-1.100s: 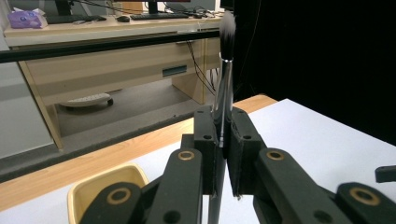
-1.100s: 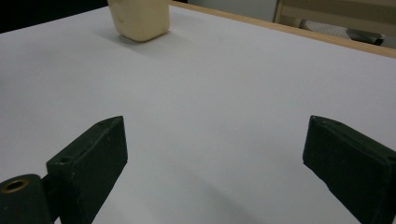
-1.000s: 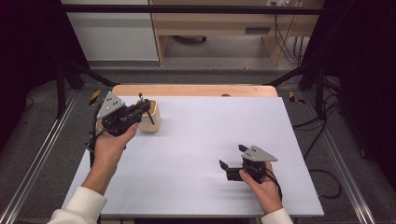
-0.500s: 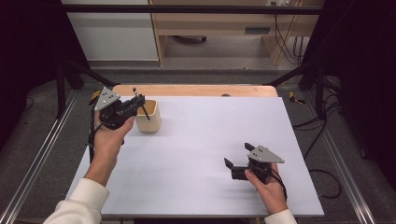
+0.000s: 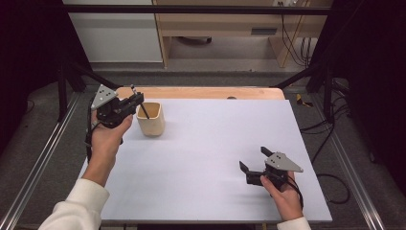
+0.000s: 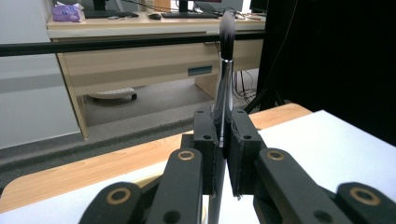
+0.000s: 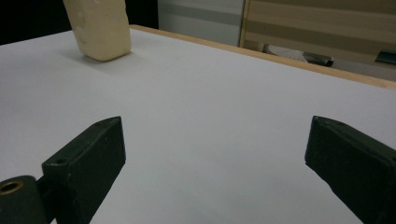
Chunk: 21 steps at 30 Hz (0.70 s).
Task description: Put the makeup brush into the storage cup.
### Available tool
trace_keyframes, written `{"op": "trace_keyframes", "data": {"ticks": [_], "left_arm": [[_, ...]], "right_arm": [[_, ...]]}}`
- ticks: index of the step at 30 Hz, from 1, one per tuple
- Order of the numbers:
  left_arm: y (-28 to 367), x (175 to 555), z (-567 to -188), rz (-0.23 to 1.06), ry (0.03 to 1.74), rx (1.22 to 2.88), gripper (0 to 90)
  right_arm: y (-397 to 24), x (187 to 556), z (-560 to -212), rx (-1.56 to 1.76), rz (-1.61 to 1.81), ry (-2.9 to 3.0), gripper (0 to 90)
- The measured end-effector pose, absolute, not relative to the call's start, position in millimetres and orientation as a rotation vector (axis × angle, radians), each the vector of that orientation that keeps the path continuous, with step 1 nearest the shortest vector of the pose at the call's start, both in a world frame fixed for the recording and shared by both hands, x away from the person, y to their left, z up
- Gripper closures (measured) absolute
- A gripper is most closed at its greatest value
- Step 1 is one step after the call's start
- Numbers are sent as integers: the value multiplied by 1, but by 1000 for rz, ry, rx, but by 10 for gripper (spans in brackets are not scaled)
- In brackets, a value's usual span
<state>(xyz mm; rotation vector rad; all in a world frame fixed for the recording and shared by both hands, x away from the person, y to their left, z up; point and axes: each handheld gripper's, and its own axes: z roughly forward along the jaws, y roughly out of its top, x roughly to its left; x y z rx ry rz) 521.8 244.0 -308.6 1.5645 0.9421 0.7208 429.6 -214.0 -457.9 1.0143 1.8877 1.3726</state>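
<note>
The brush's (image 6: 226, 70) lower end went down behind the left gripper (image 6: 223, 154) in the left gripper view, so its tip was hidden; in the high view the brush (image 5: 142, 106) was too thin to see well; the cup (image 7: 99, 28) was cut off by the top edge of the right gripper view.

We found no legible writing, label, brand, number or sign anywhere; the small plate on the desk drawer beyond the worktop was too blurred to read.
</note>
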Motion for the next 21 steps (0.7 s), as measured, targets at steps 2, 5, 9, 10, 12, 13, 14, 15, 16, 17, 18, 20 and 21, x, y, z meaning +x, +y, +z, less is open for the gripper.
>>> {"op": "trace_keyframes", "data": {"ticks": [2,5,9,10,12,13,14,15,16,17,18,20,21], "left_arm": [[244,523,-307,731,944,1553,833],[245,524,-306,744,941,1545,832],[242,528,-307,745,940,1568,832],[241,528,-307,743,939,1570,833],[241,529,-307,746,938,1578,833],[240,530,-307,752,937,1578,832],[240,530,-307,760,933,1576,833],[239,530,-307,759,928,1568,833],[239,531,-307,759,926,1563,832],[239,531,-308,762,927,1567,833],[238,532,-308,762,928,1569,832],[238,534,-309,767,931,1576,833],[238,535,-309,768,931,1579,833]], "right_arm": [[-216,429,-459,1020,1378,1889,49],[-218,428,-458,1020,1377,1881,52],[-224,425,-455,1004,1394,1860,63],[-227,423,-455,994,1398,1852,66],[-232,422,-454,990,1402,1842,66],[-234,422,-454,993,1406,1835,66],[-236,421,-454,992,1408,1830,63],[-238,421,-454,996,1414,1825,57],[-239,421,-454,995,1420,1820,50],[-239,420,-453,995,1430,1813,43],[-240,419,-453,997,1436,1811,37],[-240,418,-454,983,1441,1811,32],[-240,418,-454,976,1443,1812,31]]}}
